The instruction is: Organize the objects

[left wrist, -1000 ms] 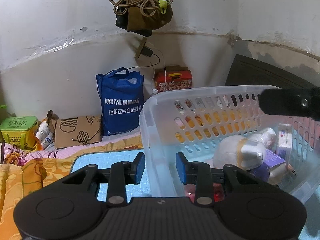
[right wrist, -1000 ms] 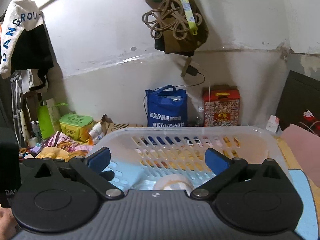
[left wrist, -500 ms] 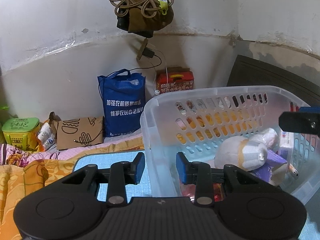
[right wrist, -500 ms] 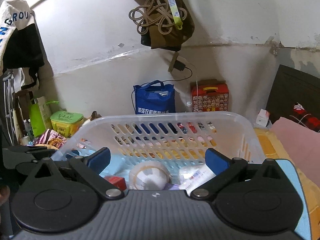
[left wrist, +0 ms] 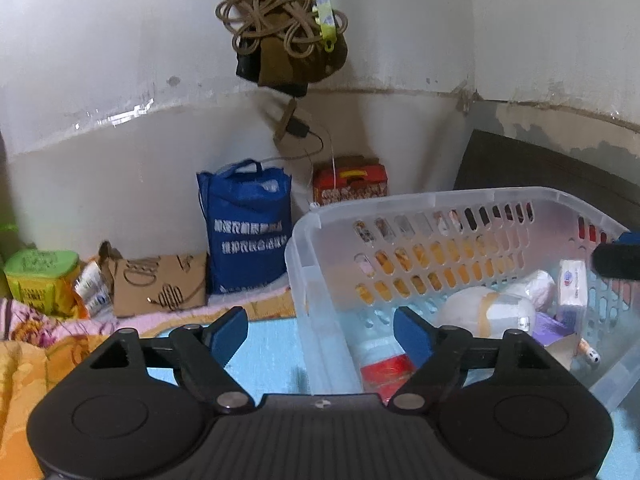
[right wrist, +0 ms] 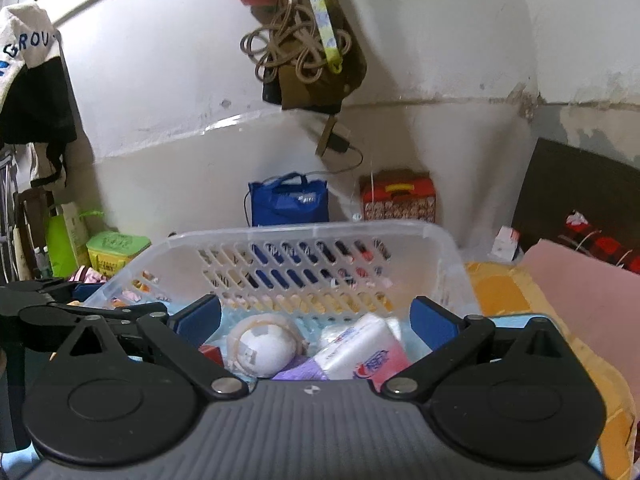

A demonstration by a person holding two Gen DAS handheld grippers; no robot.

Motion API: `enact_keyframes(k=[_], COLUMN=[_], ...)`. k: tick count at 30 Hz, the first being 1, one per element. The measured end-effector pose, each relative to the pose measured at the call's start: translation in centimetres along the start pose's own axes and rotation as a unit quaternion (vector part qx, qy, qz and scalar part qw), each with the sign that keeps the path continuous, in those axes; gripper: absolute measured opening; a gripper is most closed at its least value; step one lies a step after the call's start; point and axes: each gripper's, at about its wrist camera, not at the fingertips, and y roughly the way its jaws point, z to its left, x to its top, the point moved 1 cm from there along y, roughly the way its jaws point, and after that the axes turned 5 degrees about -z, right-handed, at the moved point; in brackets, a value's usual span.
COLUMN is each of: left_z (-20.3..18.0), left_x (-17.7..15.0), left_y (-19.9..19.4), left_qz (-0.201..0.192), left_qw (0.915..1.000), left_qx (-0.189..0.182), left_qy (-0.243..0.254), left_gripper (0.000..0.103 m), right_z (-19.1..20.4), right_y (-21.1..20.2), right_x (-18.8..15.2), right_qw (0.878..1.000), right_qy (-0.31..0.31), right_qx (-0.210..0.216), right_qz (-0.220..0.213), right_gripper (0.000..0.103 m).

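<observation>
A clear plastic basket (left wrist: 440, 200) sits on a light blue mat (left wrist: 272, 360). Inside lie a taped white ball (left wrist: 486, 312), a tissue pack (left wrist: 572, 284), a purple box (left wrist: 552, 326) and a red-and-white item (left wrist: 386, 368). My left gripper (left wrist: 320, 334) straddles the basket's near left wall. Its jaws are opening, and the pads stand clear of the wall between them. My right gripper (right wrist: 316, 320) is open and hangs over the basket (right wrist: 304, 230), above the white ball (right wrist: 260, 346) and tissue pack (right wrist: 360, 352), holding nothing.
A blue bag (left wrist: 248, 228), a red box (left wrist: 350, 184) and a cardboard box (left wrist: 160, 284) stand along the back wall. A green tin (left wrist: 40, 276) is at the left. A brown bag with coiled rope (left wrist: 288, 36) hangs above. A pink cloth (right wrist: 580, 292) lies to the right.
My left gripper's jaws have spread wide off the basket's wall. The right gripper has shifted right and lower over the basket, so more of its contents show.
</observation>
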Motion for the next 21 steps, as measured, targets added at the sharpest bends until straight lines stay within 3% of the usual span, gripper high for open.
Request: enact_keyframes(k=[3, 9, 16, 21], left_z=[-0.2, 0.5, 2.6, 3.8], left_x=[0.2, 1.1, 1.7, 2.1], left_y=[-0.6, -2.0, -6.6, -12.0], left_qz=[-0.013, -0.041, -0.141, -0.18], left_qw=[0.9997, 0.9988, 0.9883, 0.9825], left_qx=[0.017, 0.016, 0.034, 0.037], left_qy=[0.009, -0.021, -0.046, -0.034], left_gripper=[0.091, 0.091, 0.091, 0.092], right_z=[-0.5, -2.1, -2.4, -2.0], right_y=[-0.7, -1.5, -1.9, -5.6], right_x=[0.3, 0.8, -0.4, -0.8], right_qw=[1.0, 1.0, 0.999, 0.998], right_qy=[0.0, 0.008, 0.022, 0.006], right_qx=[-0.006, -0.018, -0.022, -0.014], right_qz=[-0.007, -0.014, -0.036, -0.064], right_gripper=[0.103, 0.103, 0.103, 0.103])
